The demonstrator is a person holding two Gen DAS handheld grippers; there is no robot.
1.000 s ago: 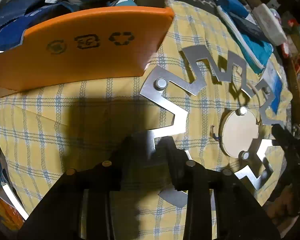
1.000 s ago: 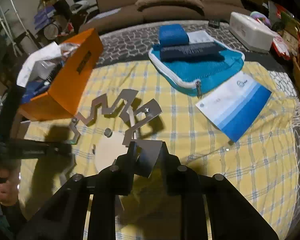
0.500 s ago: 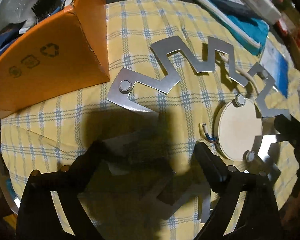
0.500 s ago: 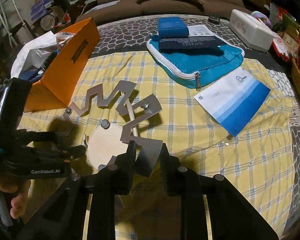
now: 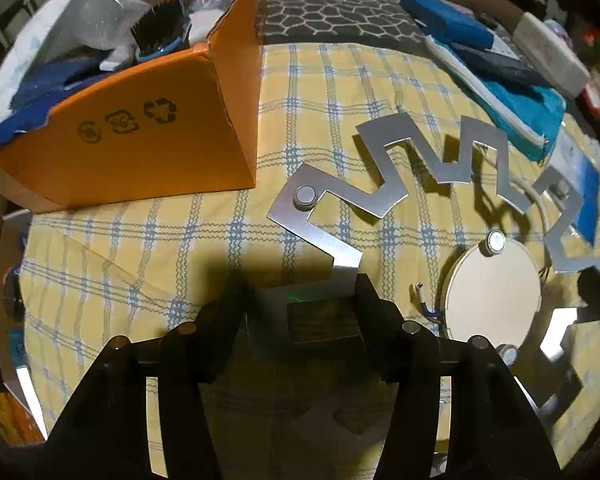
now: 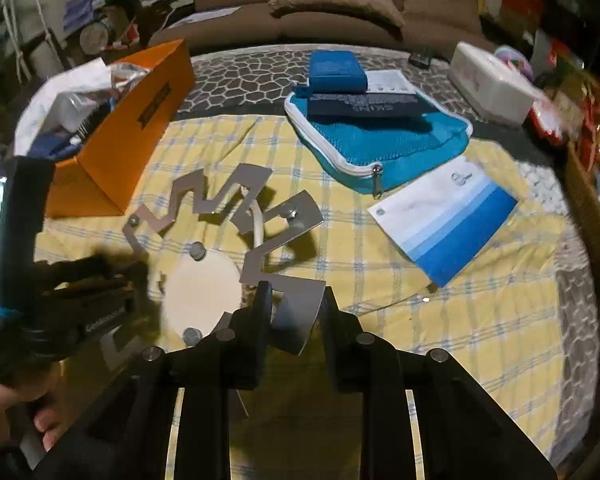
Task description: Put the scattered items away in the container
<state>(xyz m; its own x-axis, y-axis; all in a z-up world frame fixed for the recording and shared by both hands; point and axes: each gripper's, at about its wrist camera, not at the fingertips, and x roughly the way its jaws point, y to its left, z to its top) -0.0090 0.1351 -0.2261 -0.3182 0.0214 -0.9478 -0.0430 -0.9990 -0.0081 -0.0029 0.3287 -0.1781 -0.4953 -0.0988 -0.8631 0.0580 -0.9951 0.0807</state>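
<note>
**Gripping a zigzag metal ring at two ends**

Lying on the yellow checked cloth (image 5: 140,248), the silver zigzag metal ring with its round cream disc (image 6: 220,220) sits just beside the open orange cardboard box (image 5: 140,144). The right gripper (image 6: 294,300) is clamped on one flat segment. The left gripper (image 5: 300,300) straddles another segment; its jaws have just been closing, and contact cannot be told.

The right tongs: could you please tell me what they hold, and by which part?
The right tongs grip the zigzag metal ring by its near flat end.
</note>
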